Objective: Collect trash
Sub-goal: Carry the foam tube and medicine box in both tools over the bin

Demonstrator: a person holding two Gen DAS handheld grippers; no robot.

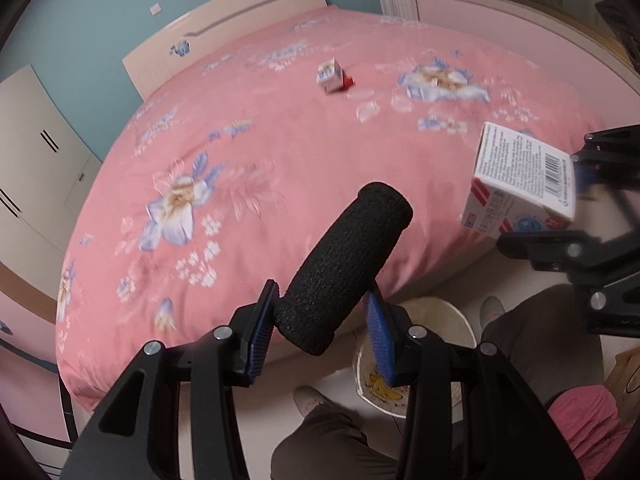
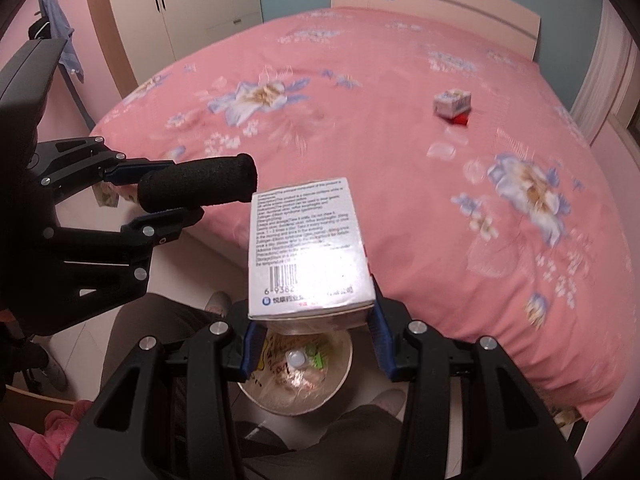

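**Both grippers loaded above the trash bin at the foot of the bed**

The trash bin (image 2: 304, 376), a pale round bucket lined with a plastic bag, stood on the floor hard against the edge of the bed (image 2: 380, 152), between the person's feet. Scraps of wrapper and a small white cap lay inside it.

The right gripper (image 2: 314, 340) hung directly over the bin. Its jaws were spread about as wide as the white medicine box (image 2: 306, 248) and pressed on the box's two sides, with the barcode face turned up and the far end reaching out past the bin toward the pink flowered quilt.

The left gripper (image 1: 320, 336) was off to the bin's left, at roughly the same height. Its jaws were partly closed on the near end of a black foam tube (image 1: 346, 268), which stuck out forward and upward over the mattress edge. In the left wrist view the bin showed just below and to the right of that tube.

Far from the bin, out in the middle of the quilt, a small carton (image 2: 452, 103) sat with a red item (image 2: 462, 120) touching its near side.
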